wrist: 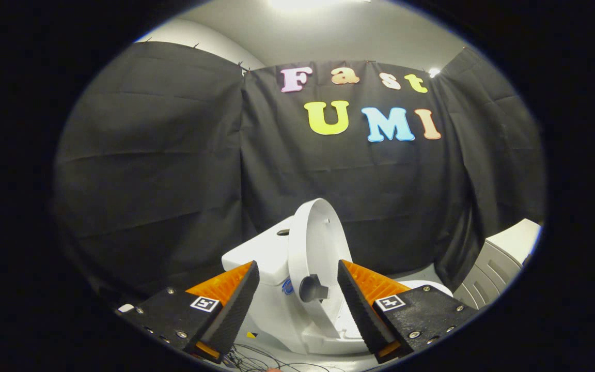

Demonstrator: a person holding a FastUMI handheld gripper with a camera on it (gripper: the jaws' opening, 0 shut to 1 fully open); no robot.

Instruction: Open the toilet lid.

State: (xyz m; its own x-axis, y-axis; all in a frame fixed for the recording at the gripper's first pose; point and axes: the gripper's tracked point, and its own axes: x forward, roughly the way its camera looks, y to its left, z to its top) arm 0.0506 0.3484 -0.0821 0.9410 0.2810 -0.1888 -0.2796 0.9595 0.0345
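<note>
The toilet sits ahead of the tongs, its tank backed by the black cloth wall. A ribbed pale bin or cabinet stands off to the right; I cannot tell which. The toilet lid is raised almost upright, seen nearly edge-on, rising between and just beyond the fingers, with its dark knob low between them.

The risk, as I judge it: the lid looks barely past vertical, so pulling away carelessly or brushing the knob could tip it back down with a slam.

The tongs are released, fingers spread wide either side of the knob, touching nothing, pointed level and forward at the lid. Loose cables lie beneath.
</note>
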